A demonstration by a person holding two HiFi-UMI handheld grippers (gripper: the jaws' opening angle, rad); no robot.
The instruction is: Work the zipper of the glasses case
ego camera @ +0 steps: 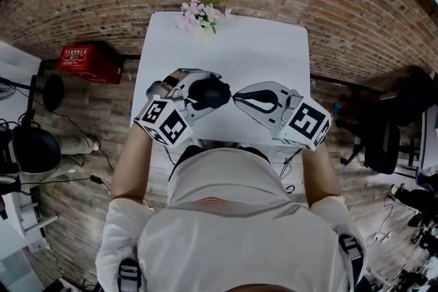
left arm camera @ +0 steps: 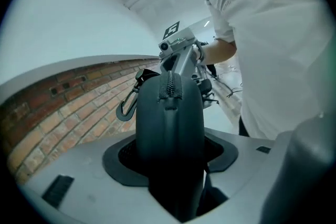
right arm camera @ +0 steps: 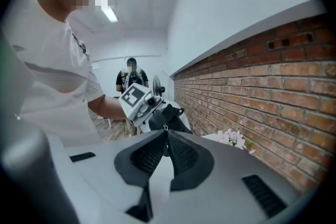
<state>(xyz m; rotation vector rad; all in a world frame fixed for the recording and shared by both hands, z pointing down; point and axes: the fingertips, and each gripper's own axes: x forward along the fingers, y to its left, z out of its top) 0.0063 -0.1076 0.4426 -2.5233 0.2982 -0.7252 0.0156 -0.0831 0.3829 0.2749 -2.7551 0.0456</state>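
The case point(left arm camera: 170, 123) is black, smooth and rounded, an oval shell seen end-on. It is clamped between the jaws of the left gripper point(left arm camera: 170, 152) and held up off the white table point(ego camera: 239, 51), over its near edge. The zipper point(left arm camera: 170, 86) runs along the middle of the case's narrow rim; its teeth are closed on the stretch in view. A dark clip hook point(left arm camera: 126, 107) hangs off one side. At the far end, a small metal pull point(right arm camera: 165, 127) sits pinched at the closed tips of the right gripper point(right arm camera: 167, 136).
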